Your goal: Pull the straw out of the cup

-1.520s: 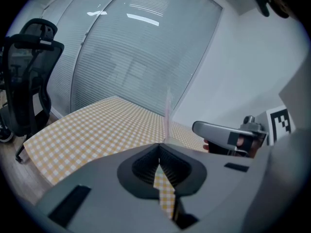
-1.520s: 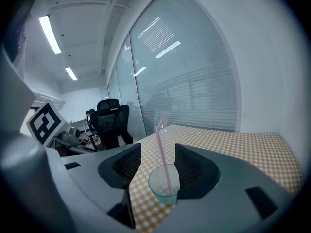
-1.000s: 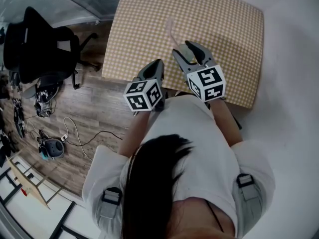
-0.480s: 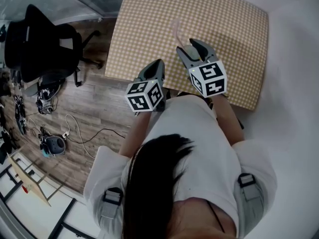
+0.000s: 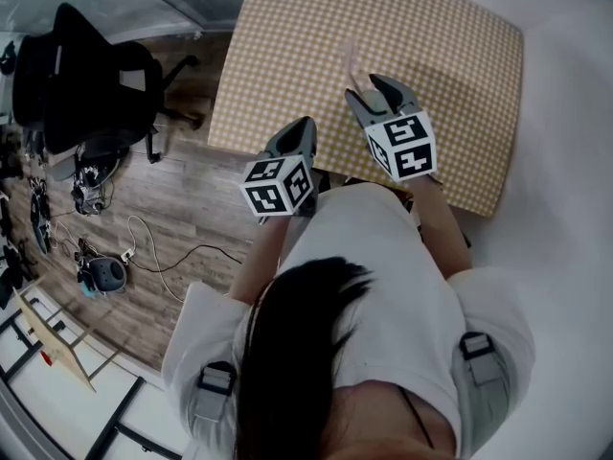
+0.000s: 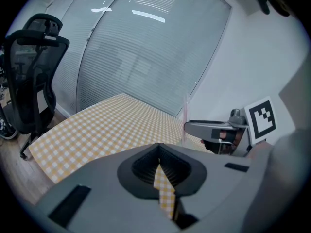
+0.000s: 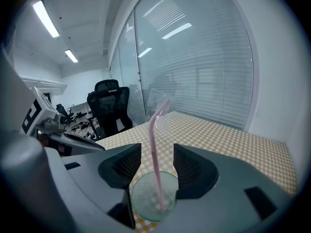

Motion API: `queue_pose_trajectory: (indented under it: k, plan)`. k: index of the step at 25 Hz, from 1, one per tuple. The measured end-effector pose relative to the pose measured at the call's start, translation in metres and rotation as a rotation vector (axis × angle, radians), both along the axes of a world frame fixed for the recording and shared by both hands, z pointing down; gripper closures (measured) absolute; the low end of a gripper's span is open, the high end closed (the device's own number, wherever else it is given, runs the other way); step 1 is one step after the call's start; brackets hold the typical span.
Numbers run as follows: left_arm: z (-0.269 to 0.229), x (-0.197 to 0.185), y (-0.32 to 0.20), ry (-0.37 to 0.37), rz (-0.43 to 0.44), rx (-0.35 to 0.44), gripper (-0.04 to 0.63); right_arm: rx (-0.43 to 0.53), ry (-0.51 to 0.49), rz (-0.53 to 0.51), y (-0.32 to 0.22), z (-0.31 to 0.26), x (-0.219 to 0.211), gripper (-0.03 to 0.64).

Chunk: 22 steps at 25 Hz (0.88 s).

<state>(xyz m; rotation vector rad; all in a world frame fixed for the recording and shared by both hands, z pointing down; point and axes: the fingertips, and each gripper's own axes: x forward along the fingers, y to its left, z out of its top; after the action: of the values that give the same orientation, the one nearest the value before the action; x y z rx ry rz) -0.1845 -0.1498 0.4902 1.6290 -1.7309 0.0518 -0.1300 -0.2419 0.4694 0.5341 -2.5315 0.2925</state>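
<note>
Straw (image 7: 154,144): pink, bent at the top, standing in the clear cup (image 7: 144,198).
Cup: on the checked table (image 7: 233,141), between my right gripper's (image 7: 156,161) parted jaws.
Left gripper (image 6: 159,168): clenched, empty.

A bench (image 5: 287,65) under a yellow-and-white checked cloth fills the upper middle of the head view. To its left runs a wood-plank floor (image 5: 192,218) — a black mesh-backed office chair (image 5: 86,80) stands at the upper left, and loose cables (image 5: 163,257) trail lower down. Beyond the bench rises a glass wall (image 6: 146,47) with closed horizontal blinds, meeting a plain white wall (image 6: 252,57) at the right. Strip lights (image 7: 44,17) glow overhead — upper left of the frame.
</note>
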Motion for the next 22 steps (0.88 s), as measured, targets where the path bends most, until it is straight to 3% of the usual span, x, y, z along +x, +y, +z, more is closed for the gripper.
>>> queue_pose_trajectory:
  k: [14,22]
  plan:
    - [0.002,-0.011,0.005,0.011,-0.038,-0.008,0.586,-0.034,0.031,-0.004,-0.001,0.011,-0.001,0.423]
    - [0.003,-0.010,0.003,0.021,-0.033,-0.013,0.588,-0.028,0.030,0.023,-0.006,0.010,0.002,0.503]
